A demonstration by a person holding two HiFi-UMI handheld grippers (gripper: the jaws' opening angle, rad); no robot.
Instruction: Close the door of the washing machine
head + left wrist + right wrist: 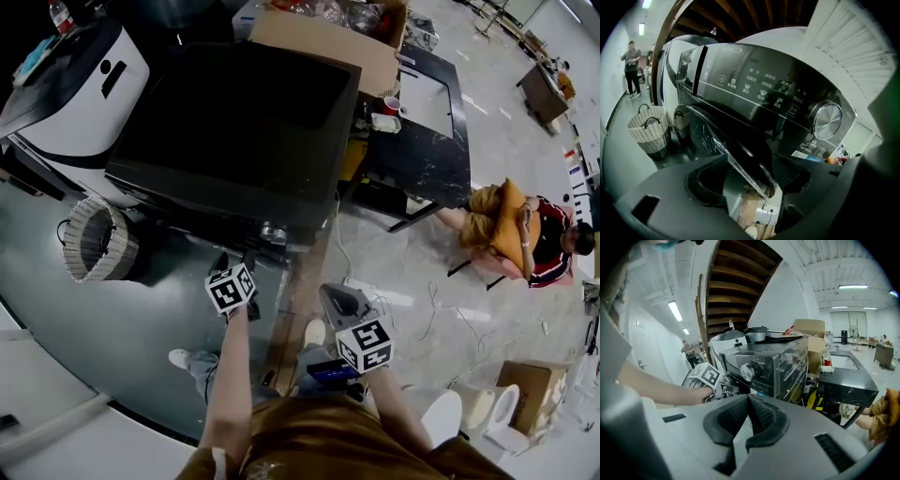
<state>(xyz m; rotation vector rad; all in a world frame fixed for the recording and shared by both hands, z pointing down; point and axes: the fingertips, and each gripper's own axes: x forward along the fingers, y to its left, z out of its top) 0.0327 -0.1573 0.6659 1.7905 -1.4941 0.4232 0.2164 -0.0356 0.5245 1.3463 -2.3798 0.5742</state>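
Door [740, 161] edge stands between my left gripper's [750, 183] released jaws, lower centre; right gripper [746, 417] clenched, empty; next, I'd push it home.

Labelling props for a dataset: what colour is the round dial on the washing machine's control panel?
The dial is silver; it shows best in the left gripper view.

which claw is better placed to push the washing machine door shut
Left, likely. The left claw sits at the washing machine front, open, with the door edge between its jaws. The right claw is shut and held back from the machine.
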